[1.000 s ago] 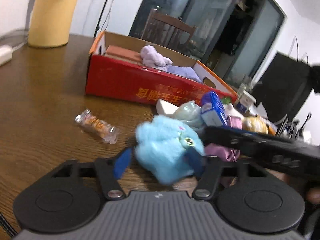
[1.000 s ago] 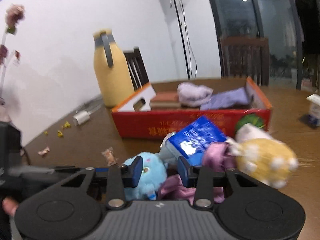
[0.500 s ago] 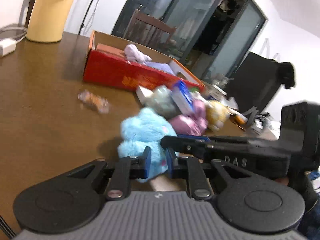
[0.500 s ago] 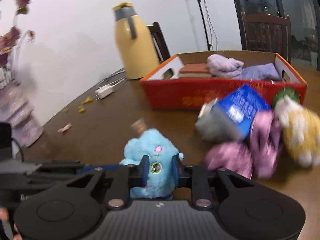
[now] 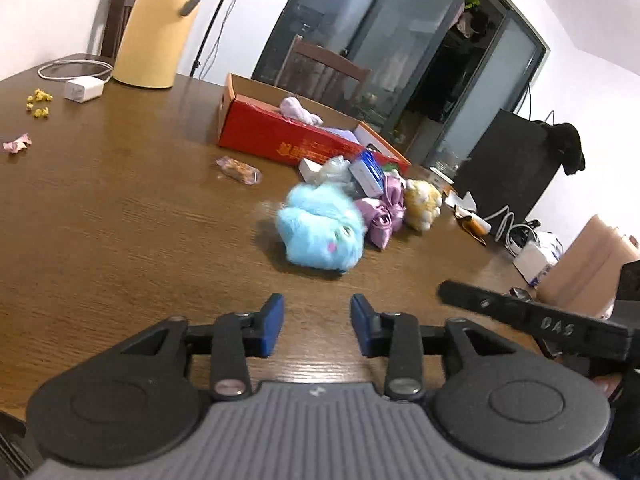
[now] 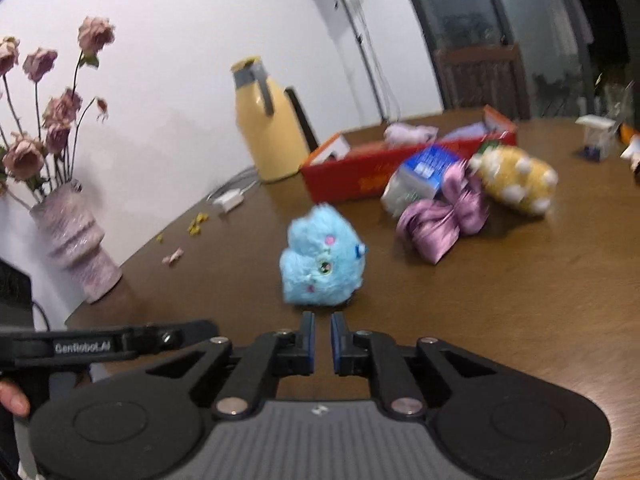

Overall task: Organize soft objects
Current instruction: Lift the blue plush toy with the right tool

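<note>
Left wrist view: the left claw (image 5: 316,322) hangs over the brown wooden tabletop (image 5: 120,208), its blue pads well apart and opening, nothing between them. The fluffy light-blue plush toy (image 5: 322,232) sits free on the tabletop ahead, touching neither claw, just beside a crumpled purple satin cloth (image 5: 382,214) and near a yellow plush with white spots (image 5: 422,204). Behind stands a red cardboard box (image 5: 276,136). In the right wrist view the right claw (image 6: 322,338) is closed to a narrow slit, empty, just short of the toy.
</note>
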`<state>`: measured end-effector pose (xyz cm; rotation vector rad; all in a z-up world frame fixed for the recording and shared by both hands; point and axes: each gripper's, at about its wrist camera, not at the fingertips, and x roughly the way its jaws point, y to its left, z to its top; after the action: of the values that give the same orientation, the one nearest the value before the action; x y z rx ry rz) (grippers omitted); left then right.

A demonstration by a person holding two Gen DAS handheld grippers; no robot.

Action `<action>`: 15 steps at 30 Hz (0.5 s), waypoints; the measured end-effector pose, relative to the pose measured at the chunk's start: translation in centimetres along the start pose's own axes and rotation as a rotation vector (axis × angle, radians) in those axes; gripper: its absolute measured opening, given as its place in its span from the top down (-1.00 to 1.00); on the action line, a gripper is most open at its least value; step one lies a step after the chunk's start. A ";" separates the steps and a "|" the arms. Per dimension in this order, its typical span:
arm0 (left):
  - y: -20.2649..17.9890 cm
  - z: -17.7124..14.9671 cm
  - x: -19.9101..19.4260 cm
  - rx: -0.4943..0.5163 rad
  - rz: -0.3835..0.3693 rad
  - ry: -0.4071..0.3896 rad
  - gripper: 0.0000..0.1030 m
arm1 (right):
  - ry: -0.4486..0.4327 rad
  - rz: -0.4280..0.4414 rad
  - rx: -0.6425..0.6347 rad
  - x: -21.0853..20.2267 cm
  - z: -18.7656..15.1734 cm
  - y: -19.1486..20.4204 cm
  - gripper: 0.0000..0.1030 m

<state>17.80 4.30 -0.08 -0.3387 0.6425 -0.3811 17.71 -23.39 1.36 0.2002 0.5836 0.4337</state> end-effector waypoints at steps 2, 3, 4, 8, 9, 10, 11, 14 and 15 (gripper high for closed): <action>0.0 0.3 0.6 -0.005 0.011 -0.001 0.11 | -0.021 -0.004 -0.020 -0.1 0.7 -0.2 0.69; -0.1 0.5 1.2 -0.004 0.018 0.003 0.05 | -0.025 -0.005 -0.028 0.1 1.1 -0.4 0.56; 0.0 0.7 1.7 -0.005 0.021 0.003 -0.02 | -0.024 -0.009 -0.036 0.4 1.6 -0.6 0.45; -0.5 1.6 4.1 0.055 0.070 -0.040 -0.38 | -0.020 0.008 -0.091 2.6 4.2 -0.7 0.12; -0.6 1.9 4.8 0.066 0.074 -0.039 -0.39 | -0.017 0.016 -0.099 3.4 4.9 -0.8 0.12; -0.5 2.3 5.6 0.063 0.067 -0.032 -0.39 | -0.009 0.023 -0.108 4.5 5.7 -1.1 0.12; -0.3 2.7 6.6 0.053 0.055 -0.020 -0.38 | 0.001 0.025 -0.109 5.6 6.3 -1.4 0.12; 0.0 3.6 9.3 0.034 0.048 0.011 -0.34 | 0.046 0.036 -0.107 9.8 8.1 -2.6 0.13; 0.0 3.8 10.0 0.029 0.050 0.020 -0.29 | 0.064 0.045 -0.113 11.3 8.6 -2.9 0.13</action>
<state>27.61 0.58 -2.36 -0.2913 0.6630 -0.3456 32.02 -21.40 1.99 0.0917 0.6162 0.5165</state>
